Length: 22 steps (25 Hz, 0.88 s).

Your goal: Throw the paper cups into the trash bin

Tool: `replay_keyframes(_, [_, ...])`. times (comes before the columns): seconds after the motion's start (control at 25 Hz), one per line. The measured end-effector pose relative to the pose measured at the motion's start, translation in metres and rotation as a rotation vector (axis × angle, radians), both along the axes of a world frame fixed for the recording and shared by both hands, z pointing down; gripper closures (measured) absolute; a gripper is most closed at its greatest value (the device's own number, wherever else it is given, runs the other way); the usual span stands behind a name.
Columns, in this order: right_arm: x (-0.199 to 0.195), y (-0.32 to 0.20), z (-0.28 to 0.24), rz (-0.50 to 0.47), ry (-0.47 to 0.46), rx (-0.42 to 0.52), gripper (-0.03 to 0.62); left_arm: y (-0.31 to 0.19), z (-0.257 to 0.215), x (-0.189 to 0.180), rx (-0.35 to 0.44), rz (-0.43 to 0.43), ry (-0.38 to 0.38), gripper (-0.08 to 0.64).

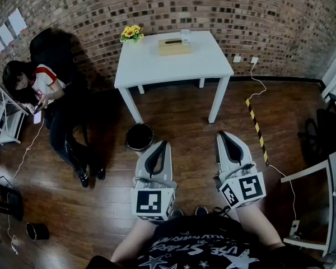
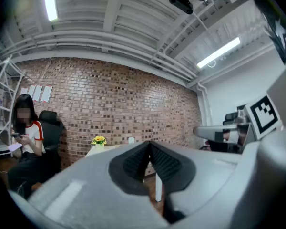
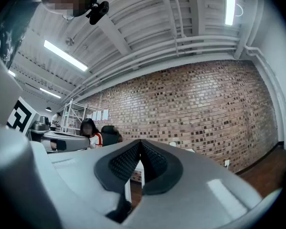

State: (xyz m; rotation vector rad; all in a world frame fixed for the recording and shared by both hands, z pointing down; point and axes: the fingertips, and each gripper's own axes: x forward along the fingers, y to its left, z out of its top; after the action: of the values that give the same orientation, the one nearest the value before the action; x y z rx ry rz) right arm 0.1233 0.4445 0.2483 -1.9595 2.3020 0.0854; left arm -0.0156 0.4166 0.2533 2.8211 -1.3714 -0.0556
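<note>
Trash bin (image 1: 139, 137), dark and round, stood on the wooden floor (image 1: 179, 111) just beside a near leg of the white table (image 1: 157, 66). Toward the table's far edge sat 1 pale cup (image 1: 185, 36) (whether it was paper I could not tell), close to a tan tissue box (image 1: 175, 47) and some yellow flowers (image 1: 131, 33). Both grippers hung low, apart from the table. The left gripper (image 1: 166, 143) had its 2 jaws pressed together with nothing between them. The right gripper (image 1: 220, 134) was likewise closed and empty. A seated person (image 1: 42, 88) was by the brick wall (image 1: 241, 15).
</note>
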Motion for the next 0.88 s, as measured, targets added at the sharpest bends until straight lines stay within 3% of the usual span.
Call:
replay_keyframes(0.44, [0.015,-0.029,0.004,0.142,-0.025,-0.041,0.584,-0.056,0.001,-0.05,0.002,-0.027,-0.03,0.555])
replay_keyframes(0.68, [0.03,-0.05,0.021,0.178,-0.031,-0.081,0.584,-0.081,0.013,-0.053,-0.032,-0.041,-0.042,0.555])
replay_keyframes(0.88, [0.048,-0.092,0.029,0.164,-0.05,-0.046,0.584,-0.111,0.021,-0.042,-0.017,-0.067,-0.055,0.555])
